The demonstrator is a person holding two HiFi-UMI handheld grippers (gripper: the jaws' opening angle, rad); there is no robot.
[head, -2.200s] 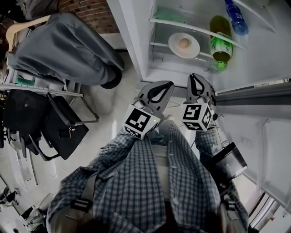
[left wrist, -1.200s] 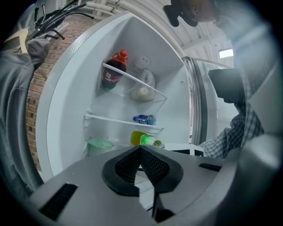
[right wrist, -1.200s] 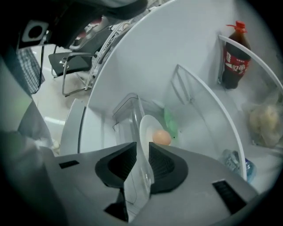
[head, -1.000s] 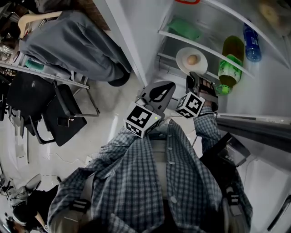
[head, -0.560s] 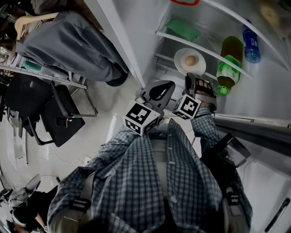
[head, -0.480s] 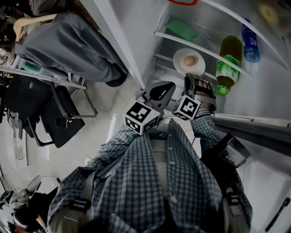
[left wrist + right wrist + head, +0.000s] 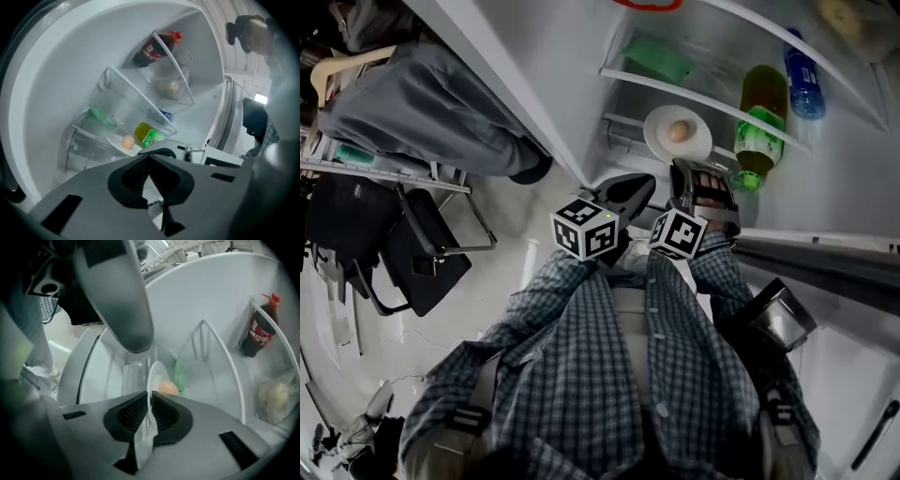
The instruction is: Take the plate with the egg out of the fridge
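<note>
The plate (image 7: 156,373) is white and shallow. It lies low in the open fridge (image 7: 572,66), at the front of a shelf (image 7: 620,126), with a single brown egg (image 7: 168,388) loose on top. The right tongs (image 7: 150,401) are clamped on the near rim, and the ribbed pads pinch the thin edge from above and below. In the right gripper view the plate stands edge-on between the jaws. No view settles whether it rests on the shelf or has just cleared it.

By my judgement the plate is stiff, smooth and breakable, probably ceramic or hard plastic, and not heavy. Held by one edge, though, its weight hangs forward of the grip. It may sag or slip on the glaze. The egg is the greater risk, since it is round, unfixed and fragile, and any tilt would send it rolling to the rim. The rim is the only place to take hold, so a level, slow draw toward the person seems wise.

The left tongs (image 7: 149,159) are pressed shut on nothing and hang just beside the right ones, outside the fridge. A green bottle (image 7: 756,120) lies near the plate, to its right in the head view.
</note>
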